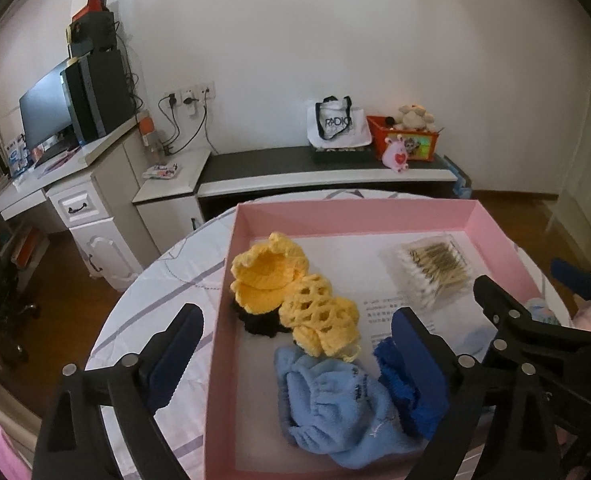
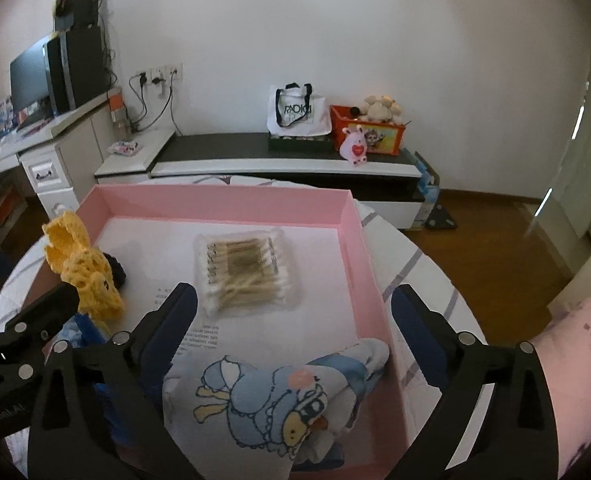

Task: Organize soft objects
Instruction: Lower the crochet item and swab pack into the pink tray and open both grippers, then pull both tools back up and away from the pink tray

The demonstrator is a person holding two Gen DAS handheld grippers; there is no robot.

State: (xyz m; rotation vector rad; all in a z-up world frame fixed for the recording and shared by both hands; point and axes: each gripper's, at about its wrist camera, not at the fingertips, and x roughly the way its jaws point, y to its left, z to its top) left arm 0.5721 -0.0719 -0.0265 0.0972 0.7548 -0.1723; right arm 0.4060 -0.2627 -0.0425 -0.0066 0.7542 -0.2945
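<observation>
A pink box (image 1: 355,220) sits on the round table. Inside lie two yellow crochet pieces (image 1: 271,276), a black crochet bit (image 1: 255,322), a light blue fleece cloth (image 1: 335,396), a dark blue cloth (image 1: 395,376) and a pack of cotton swabs (image 1: 435,272). My left gripper (image 1: 297,320) is open and straddles the box's left wall, with the fleece lying loose between its jaws. My right gripper (image 2: 295,304) is open across the box's (image 2: 223,196) right wall. A cartoon-printed cloth (image 2: 279,396) rests between its jaws in the near right corner, unpressed.
The table wears a white cloth with grey stripes (image 1: 167,280). Behind it runs a low cabinet (image 1: 327,172) with a tote bag (image 1: 337,124) and an orange toy bin (image 1: 407,136). A desk with a monitor (image 1: 43,112) stands left. A pink cushion (image 2: 575,360) lies right.
</observation>
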